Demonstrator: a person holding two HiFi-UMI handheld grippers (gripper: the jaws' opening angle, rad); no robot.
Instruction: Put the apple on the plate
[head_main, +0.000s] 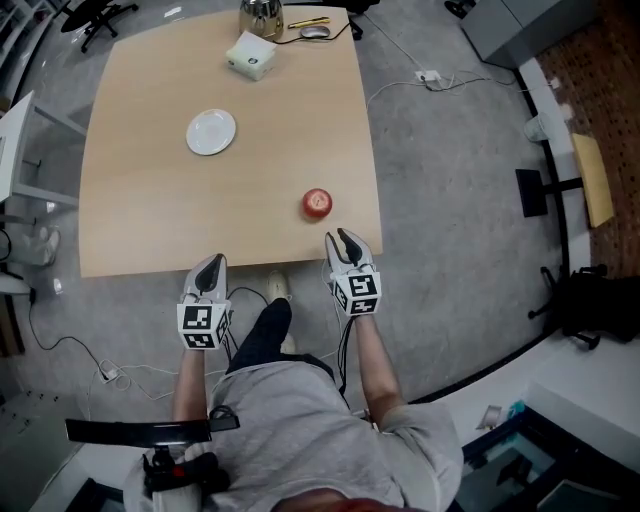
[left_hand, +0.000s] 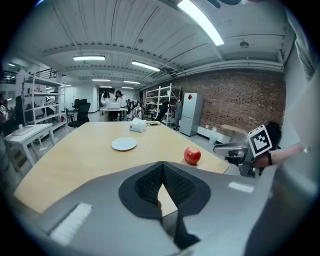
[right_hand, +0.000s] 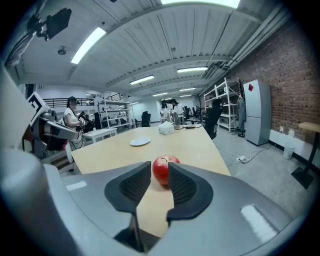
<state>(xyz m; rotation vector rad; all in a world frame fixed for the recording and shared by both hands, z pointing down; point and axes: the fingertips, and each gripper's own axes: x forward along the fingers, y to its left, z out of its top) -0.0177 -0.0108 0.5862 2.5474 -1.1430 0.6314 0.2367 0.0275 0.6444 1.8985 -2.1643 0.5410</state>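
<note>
Looking down, the head view shows the apple on the surface, well apart from the empty plate; the whole task remains. The left gripper view shows the left gripper with jaws together, empty. The right gripper view shows the right gripper with jaws slightly apart, the apple just ahead, ungrasped.

An open-plan lab or office: shelving racks, desks, brick wall.

The round red apple lies just ahead of the right gripper, the round white plate farther ahead, leftward.
</note>
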